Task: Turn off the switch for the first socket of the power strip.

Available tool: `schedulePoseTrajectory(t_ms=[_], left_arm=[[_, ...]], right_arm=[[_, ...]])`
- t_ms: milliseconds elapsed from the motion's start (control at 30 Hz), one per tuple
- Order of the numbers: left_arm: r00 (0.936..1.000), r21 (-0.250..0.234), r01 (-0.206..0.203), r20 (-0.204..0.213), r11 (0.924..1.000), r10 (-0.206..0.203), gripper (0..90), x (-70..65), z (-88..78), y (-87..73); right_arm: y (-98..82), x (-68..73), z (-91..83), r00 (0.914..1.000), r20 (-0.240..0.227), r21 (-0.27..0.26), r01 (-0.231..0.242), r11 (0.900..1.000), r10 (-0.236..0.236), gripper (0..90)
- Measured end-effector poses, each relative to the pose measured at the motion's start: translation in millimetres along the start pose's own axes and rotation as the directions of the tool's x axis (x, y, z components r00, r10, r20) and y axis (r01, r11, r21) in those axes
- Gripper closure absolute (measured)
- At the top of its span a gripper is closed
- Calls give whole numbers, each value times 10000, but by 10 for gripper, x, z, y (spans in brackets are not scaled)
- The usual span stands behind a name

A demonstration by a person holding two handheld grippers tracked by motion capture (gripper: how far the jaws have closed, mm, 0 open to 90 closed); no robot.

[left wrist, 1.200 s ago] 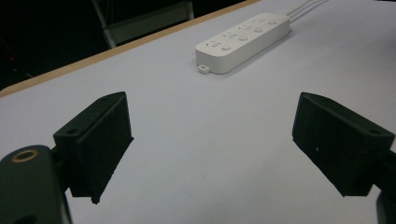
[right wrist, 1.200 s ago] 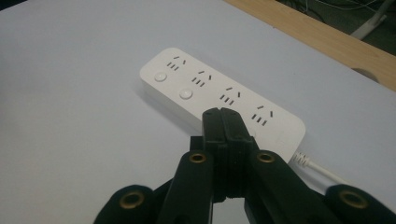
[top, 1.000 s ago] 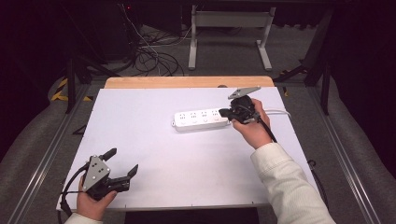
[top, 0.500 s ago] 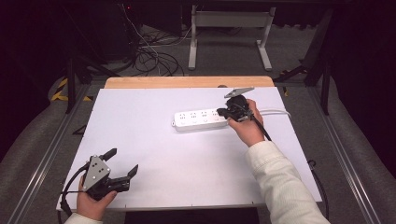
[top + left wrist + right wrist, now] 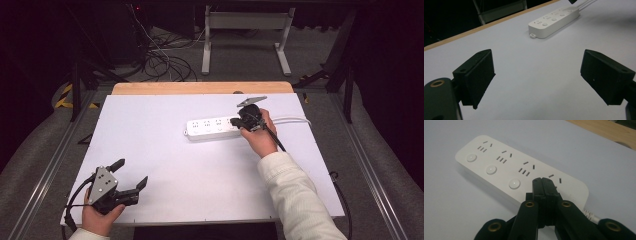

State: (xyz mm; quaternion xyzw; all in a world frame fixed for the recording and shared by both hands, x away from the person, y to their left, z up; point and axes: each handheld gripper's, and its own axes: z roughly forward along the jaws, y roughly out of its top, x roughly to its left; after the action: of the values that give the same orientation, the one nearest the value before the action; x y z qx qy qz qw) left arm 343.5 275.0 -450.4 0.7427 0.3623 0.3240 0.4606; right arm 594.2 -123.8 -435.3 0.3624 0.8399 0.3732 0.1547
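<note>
Your right gripper [image 5: 545,182] is the one on the job: its jaws are pressed together with nothing between them, and their tip sits over the cable end of the white rectangular plastic power strip [image 5: 214,128], right where the fourth round switch button should be. Whether the tip actually touches the casing cannot be told from the right gripper view. The strip lies toward the far right of the white surface [image 5: 165,165], its long axis running left to right as you sit, with the white cable [image 5: 290,120] leaving from its right end. From your closed jaws, the other three white round buttons [image 5: 514,183] run away in a row along that axis toward the strip's free end, so a move to the next switch looks like a short slide along the strip's length, not across it.

Your left gripper [image 5: 120,182] rests near the front left corner of the surface, well apart from the strip, jaws spread wide and empty. The strip lies ahead of it and off to the right in the left gripper view [image 5: 554,22]. The right hand [image 5: 260,140] is plainly nearer.
</note>
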Motion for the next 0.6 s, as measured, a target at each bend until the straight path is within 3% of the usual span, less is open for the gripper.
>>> schedulePoseTrajectory(t_ms=[600], left_arm=[[10000,2,-2,6,10000,2,124,1,0,-1]], right_arm=[[-79,-26,138,9998,28,153,-183,9997,182,900]])
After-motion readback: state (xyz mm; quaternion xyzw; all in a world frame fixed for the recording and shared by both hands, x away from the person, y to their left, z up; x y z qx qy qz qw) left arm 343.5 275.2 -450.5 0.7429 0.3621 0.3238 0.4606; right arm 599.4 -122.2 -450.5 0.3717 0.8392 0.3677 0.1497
